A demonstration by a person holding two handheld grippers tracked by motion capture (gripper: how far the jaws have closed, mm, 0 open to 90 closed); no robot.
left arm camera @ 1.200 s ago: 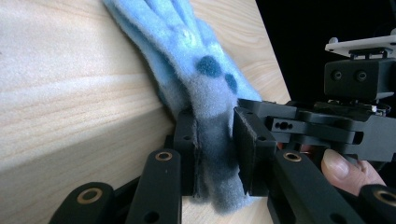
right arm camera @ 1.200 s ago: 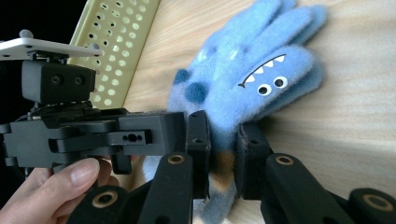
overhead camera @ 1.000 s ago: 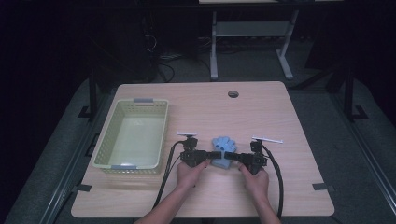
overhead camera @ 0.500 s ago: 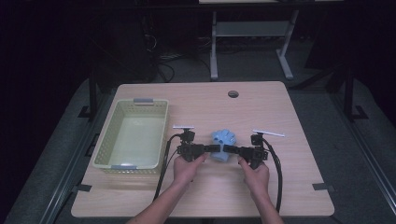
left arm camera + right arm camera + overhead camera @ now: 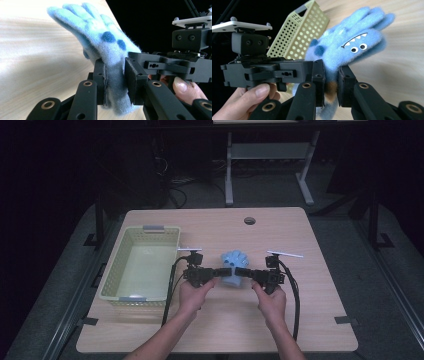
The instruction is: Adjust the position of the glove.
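A fuzzy light-blue glove (image 5: 233,266) with dark blue spots and a monster face (image 5: 354,45) is held between both grippers above the wooden table (image 5: 300,320). My left gripper (image 5: 221,270) is shut on the glove's cuff (image 5: 115,85) from the left. My right gripper (image 5: 241,270) is shut on the same cuff end (image 5: 331,87) from the right. The glove's fingers (image 5: 75,15) point away from the person. In the left gripper view the right gripper (image 5: 175,67) sits close behind the glove, with a thumb on it.
A pale yellow-green perforated basket (image 5: 112,270) stands at the table's left, a short way from the left gripper; its wall (image 5: 309,30) shows behind the glove. A round cable hole (image 5: 249,220) lies at the table's far middle. Dark floor and a desk frame lie beyond.
Both grippers and the glove have moved slightly away from the person, toward the table's middle, staying shut on the glove.
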